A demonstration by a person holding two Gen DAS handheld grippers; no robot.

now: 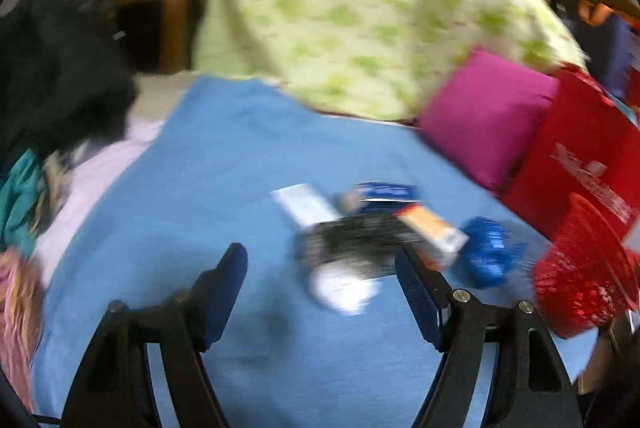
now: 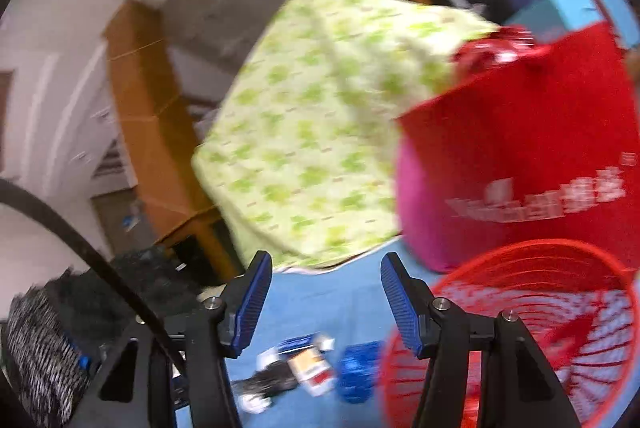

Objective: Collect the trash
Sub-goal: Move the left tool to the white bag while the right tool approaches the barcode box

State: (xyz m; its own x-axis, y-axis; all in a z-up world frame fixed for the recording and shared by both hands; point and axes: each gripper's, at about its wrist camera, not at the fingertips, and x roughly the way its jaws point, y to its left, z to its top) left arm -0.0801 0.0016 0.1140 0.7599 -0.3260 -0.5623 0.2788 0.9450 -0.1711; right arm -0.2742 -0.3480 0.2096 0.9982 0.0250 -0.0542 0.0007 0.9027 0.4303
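Observation:
A small heap of trash lies on the blue bedsheet: a black-and-white wrapper, an orange-and-white carton, a white box, a blue packet and a crumpled blue wrapper. My left gripper is open just short of the heap, nothing between its blue pads. A red mesh basket stands to the right of the heap. In the right wrist view my right gripper is open and empty, held above the trash heap beside the red basket.
A green-patterned cushion, a pink cushion and a red bag stand at the back of the bed. Dark clothing and coloured fabrics pile up on the left. Wooden furniture stands behind.

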